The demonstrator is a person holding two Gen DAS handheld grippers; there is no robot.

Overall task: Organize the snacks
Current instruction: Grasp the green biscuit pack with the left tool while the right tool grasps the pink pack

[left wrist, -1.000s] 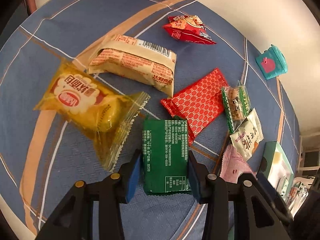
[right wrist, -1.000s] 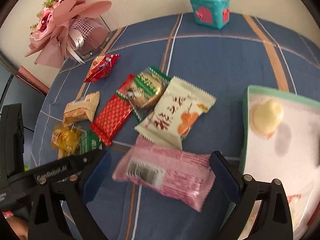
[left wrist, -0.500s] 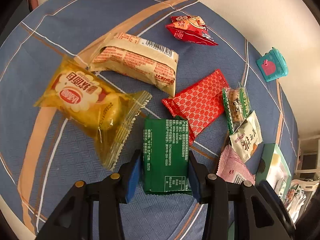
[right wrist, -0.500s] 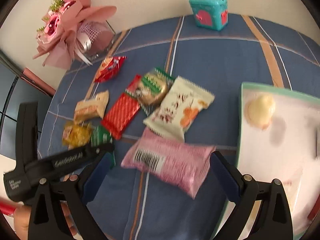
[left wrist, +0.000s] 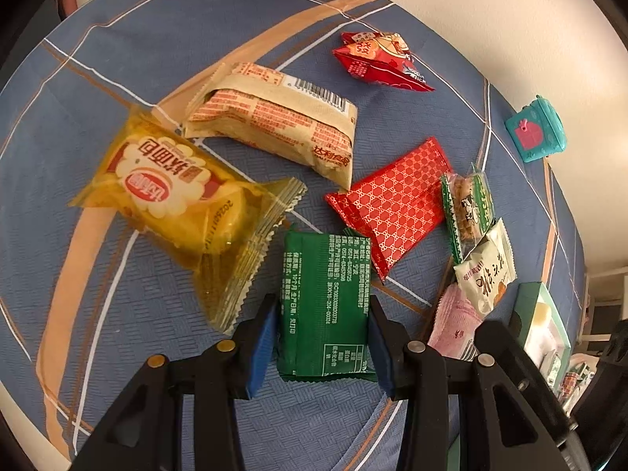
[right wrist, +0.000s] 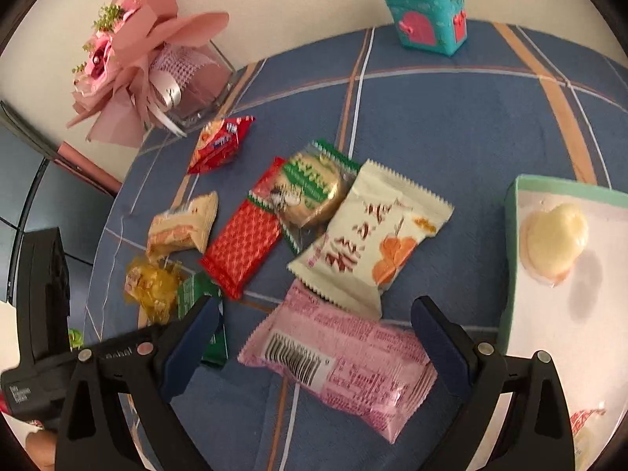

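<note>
Snack packets lie on a blue plaid tablecloth (left wrist: 157,39). My left gripper (left wrist: 322,337) is shut on a green packet (left wrist: 325,298), its blue pads pressing both sides. Around it lie a yellow bread packet (left wrist: 176,200), a beige cake packet (left wrist: 274,125), a red patterned packet (left wrist: 396,200) and a red triangular packet (left wrist: 376,59). My right gripper (right wrist: 314,349) is open, its fingers on either side of a pink packet (right wrist: 341,361) without touching it. A cream packet (right wrist: 369,235) and a green-edged cookie packet (right wrist: 314,192) lie just beyond.
A green-rimmed box (right wrist: 510,235) with a pale yellow snack (right wrist: 553,239) stands at the right. A teal toy box (right wrist: 428,15) sits at the far edge by the wall. A pink bouquet in a clear vase (right wrist: 149,62) stands at the back left.
My left gripper stays shut on the green packet with little motion. My right gripper has drawn back and shifted slightly, still open around the pink packet.
</note>
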